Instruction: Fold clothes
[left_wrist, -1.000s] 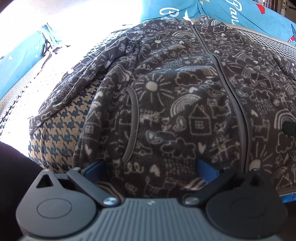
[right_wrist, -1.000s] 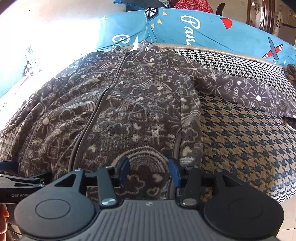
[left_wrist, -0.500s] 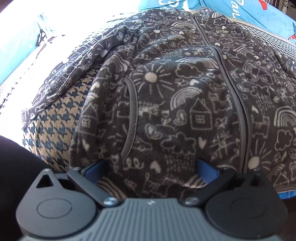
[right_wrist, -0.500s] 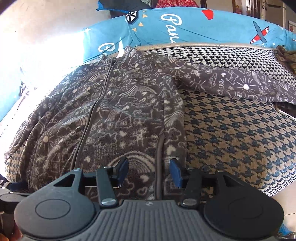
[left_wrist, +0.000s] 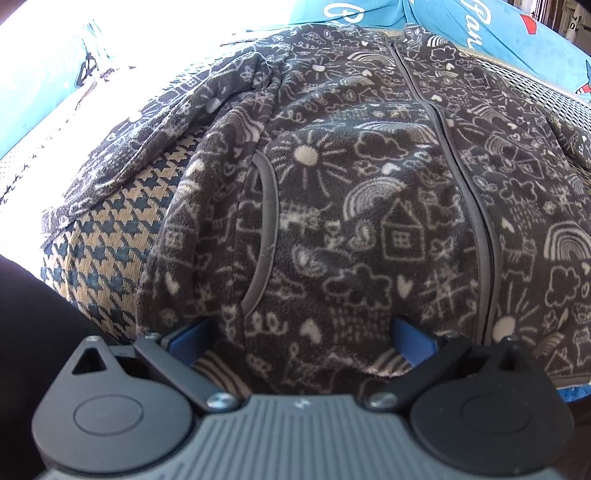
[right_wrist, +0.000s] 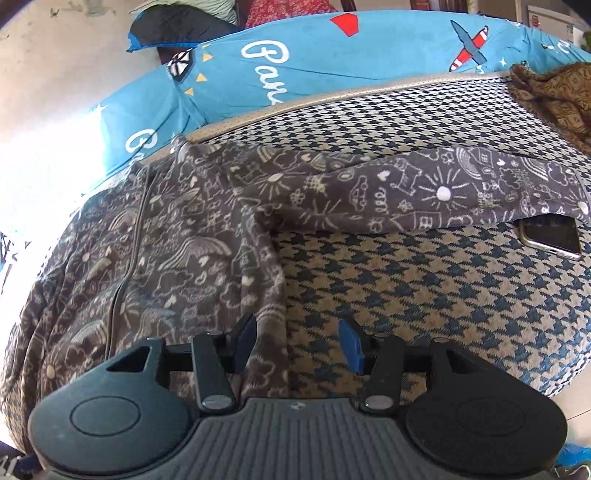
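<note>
A dark grey fleece jacket (left_wrist: 369, 206) with white doodles and a zip lies spread front-up on a houndstooth cushion (left_wrist: 107, 243). My left gripper (left_wrist: 301, 338) hangs open and wide over the jacket's bottom hem, and the fabric bulges between its blue pads without being pinched. In the right wrist view the jacket (right_wrist: 177, 251) fills the left side, and one sleeve (right_wrist: 443, 192) stretches out to the right. My right gripper (right_wrist: 298, 343) is open and holds nothing. It straddles the jacket's side edge, with one pad over fleece and the other over bare cushion (right_wrist: 424, 288).
A phone (right_wrist: 550, 240) lies on the cushion, partly under the sleeve's cuff. Blue printed bedding (right_wrist: 332, 62) runs along the back. A brown patterned cloth (right_wrist: 554, 92) is bunched at the far right. Dark clothing of a person (left_wrist: 26, 332) is at the left edge.
My right gripper has swung to the right, from over the jacket's hem to its side edge, bringing the outstretched sleeve and the phone into view. The left gripper has stayed put.
</note>
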